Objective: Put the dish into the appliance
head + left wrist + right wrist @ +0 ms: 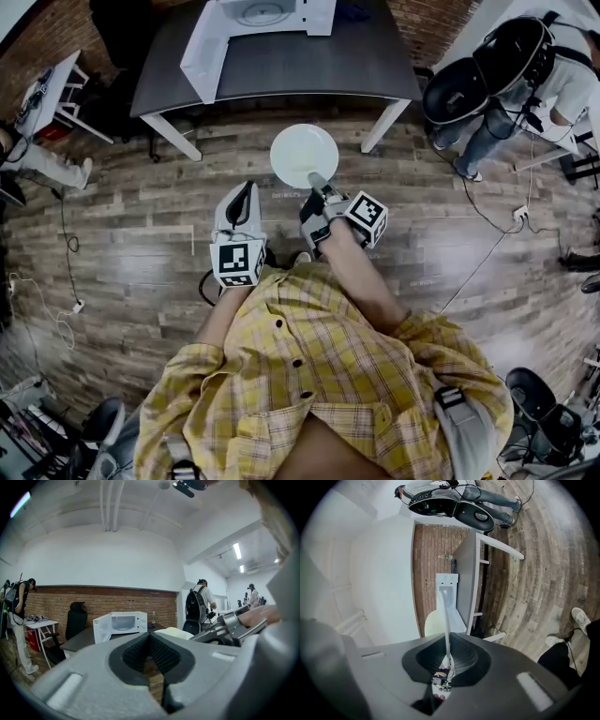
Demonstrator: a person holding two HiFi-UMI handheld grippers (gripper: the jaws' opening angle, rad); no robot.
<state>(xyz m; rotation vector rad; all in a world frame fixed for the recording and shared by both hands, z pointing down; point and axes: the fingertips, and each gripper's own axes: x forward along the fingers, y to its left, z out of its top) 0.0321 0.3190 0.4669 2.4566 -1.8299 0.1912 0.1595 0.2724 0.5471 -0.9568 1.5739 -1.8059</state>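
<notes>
A white round dish (302, 153) hangs flat above the wooden floor, in front of the dark table (309, 70). My right gripper (317, 182) is shut on its near rim. In the right gripper view the dish (444, 620) shows edge-on, rising from between the jaws of the right gripper (447, 657). The white microwave (262, 13) stands on the table with its door (204, 54) swung open to the left. My left gripper (246, 193) is beside the right one, shut and holding nothing. The left gripper view shows the microwave (123, 622) ahead, its cavity open.
A person with a black backpack (502, 66) stands at the table's right end. Another person (42, 161) is by a small white table (49, 92) at far left. Cables (67, 272) trail over the floor. A black office chair (75, 618) stands left of the table.
</notes>
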